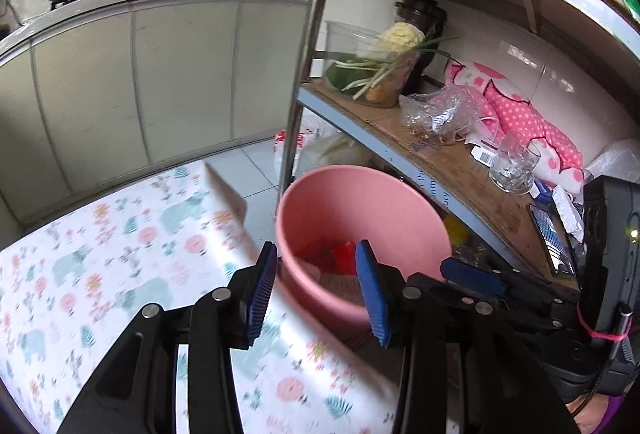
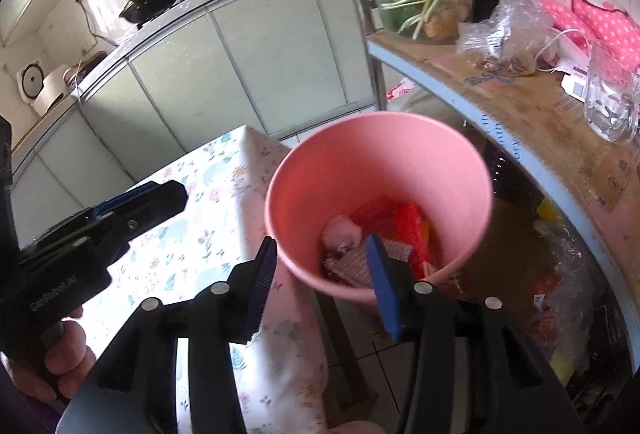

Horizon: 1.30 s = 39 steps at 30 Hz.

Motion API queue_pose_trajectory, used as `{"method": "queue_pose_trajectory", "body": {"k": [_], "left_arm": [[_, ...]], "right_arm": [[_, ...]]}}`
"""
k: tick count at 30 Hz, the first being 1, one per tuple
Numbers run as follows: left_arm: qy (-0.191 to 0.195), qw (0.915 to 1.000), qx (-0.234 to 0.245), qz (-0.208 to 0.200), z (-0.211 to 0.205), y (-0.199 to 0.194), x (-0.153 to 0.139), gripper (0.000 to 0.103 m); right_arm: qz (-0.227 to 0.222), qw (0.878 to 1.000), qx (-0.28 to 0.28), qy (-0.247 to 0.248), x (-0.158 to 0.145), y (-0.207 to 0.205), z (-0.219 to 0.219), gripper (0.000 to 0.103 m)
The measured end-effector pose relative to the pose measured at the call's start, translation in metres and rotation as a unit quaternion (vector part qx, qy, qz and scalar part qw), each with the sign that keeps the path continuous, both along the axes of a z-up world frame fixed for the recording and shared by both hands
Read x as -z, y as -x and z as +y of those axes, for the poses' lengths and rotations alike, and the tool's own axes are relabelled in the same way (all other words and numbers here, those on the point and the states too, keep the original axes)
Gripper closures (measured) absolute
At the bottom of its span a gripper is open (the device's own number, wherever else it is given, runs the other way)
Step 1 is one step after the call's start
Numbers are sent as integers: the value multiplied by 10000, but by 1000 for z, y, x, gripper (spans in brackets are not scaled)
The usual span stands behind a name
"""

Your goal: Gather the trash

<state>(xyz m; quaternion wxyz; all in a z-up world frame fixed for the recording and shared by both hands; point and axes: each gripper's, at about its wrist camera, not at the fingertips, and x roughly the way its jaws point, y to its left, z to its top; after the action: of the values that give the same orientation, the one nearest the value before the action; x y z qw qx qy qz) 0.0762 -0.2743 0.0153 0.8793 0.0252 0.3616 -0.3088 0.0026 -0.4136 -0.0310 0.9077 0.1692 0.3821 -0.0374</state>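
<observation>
A pink bin [image 1: 362,200] [image 2: 376,150] stands on the floor between the table and a metal shelf. Trash lies in it: red wrappers [image 2: 408,226], a silvery wrapper [image 2: 354,266] and a pale crumpled wad [image 2: 340,230]. My left gripper [image 1: 318,290] is open and empty, over the bin's near rim. My right gripper [image 2: 322,286] is open and empty, just above the bin's near rim. The left gripper also shows at the left of the right wrist view [image 2: 136,206]; the right gripper's blue pad shows at the right of the left wrist view [image 1: 472,276].
The table with a floral cloth [image 1: 120,258] [image 2: 208,234] lies left of the bin. The metal shelf [image 1: 460,170] [image 2: 532,106] at right holds a glass [image 1: 514,168], a plastic bag [image 1: 440,114], vegetables [image 1: 384,62] and pink cloth. Bags lie under the shelf [image 2: 560,306]. Kitchen cabinets [image 1: 140,82] stand behind.
</observation>
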Motion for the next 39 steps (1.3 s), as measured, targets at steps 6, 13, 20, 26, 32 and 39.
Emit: {"method": "queue_pose_trajectory", "body": {"k": [6, 13, 20, 26, 32, 39], "left_arm": [[76, 9998, -180, -5, 24, 15, -6, 63], [152, 9997, -210, 21, 38, 28, -9, 61], [193, 9997, -161, -51, 44, 38, -13, 59], [184, 9997, -143, -21, 46, 43, -13, 59], [185, 9997, -144, -39, 47, 46, -14, 59], [127, 9998, -152, -70, 48, 47, -13, 59]], "right_arm": [[-80, 9996, -143, 250, -5, 11, 25, 53], [-189, 9978, -239, 597, -16, 22, 47, 52], [-274, 9963, -199, 786, -22, 31, 57, 52], [-241, 9963, -144, 816, -24, 34, 58, 52], [-230, 9961, -134, 842, -24, 36, 60, 52], [-213, 9964, -52, 825, -24, 37, 59, 52]]}}
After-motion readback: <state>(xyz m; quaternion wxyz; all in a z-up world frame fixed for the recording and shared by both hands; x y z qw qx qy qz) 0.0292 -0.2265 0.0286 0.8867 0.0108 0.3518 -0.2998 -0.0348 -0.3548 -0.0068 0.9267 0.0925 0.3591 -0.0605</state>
